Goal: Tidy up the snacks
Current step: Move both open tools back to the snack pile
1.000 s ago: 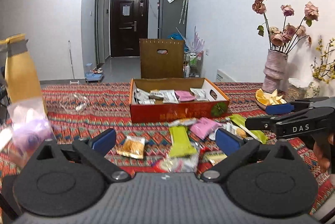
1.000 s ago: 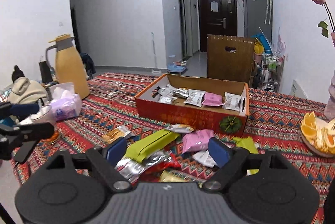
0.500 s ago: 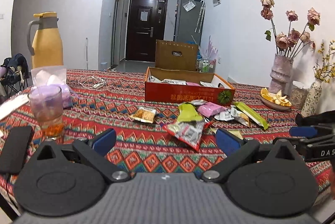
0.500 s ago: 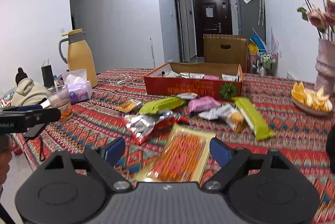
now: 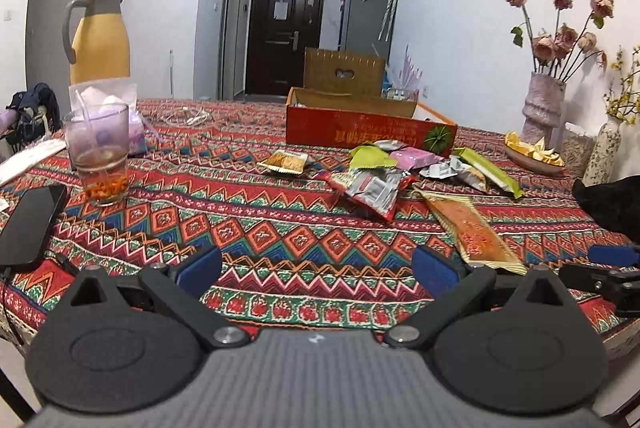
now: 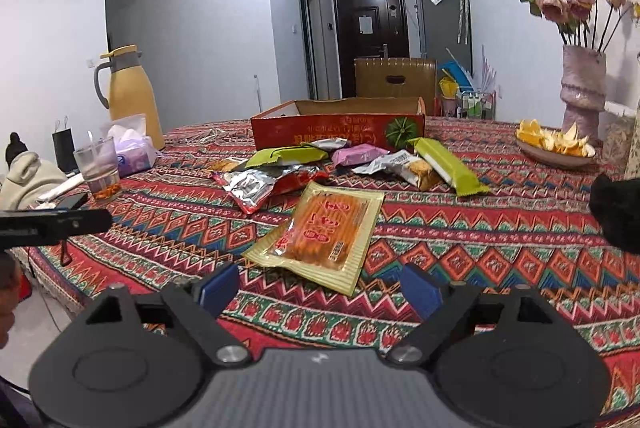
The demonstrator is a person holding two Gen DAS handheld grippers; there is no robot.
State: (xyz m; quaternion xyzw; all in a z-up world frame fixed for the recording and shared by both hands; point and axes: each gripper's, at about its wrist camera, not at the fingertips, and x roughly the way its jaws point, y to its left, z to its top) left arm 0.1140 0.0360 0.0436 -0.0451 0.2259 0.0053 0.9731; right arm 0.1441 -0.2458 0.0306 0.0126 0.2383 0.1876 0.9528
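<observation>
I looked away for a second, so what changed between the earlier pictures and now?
Both grippers, left gripper and right gripper, drew back from the red box and sank toward the table's near edge, open and empty. The snack packets and box stayed put.

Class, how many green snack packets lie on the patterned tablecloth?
2: one lime-green packet left of the pink one, one long green bar packet toward the right. Others may hide inside the box.

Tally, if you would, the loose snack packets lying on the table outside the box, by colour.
Green packets: 2
Pink packet: 1
Orange packets: 2
Red-and-silver packet: 1
White or silver packets: 2
Total: 8
</observation>
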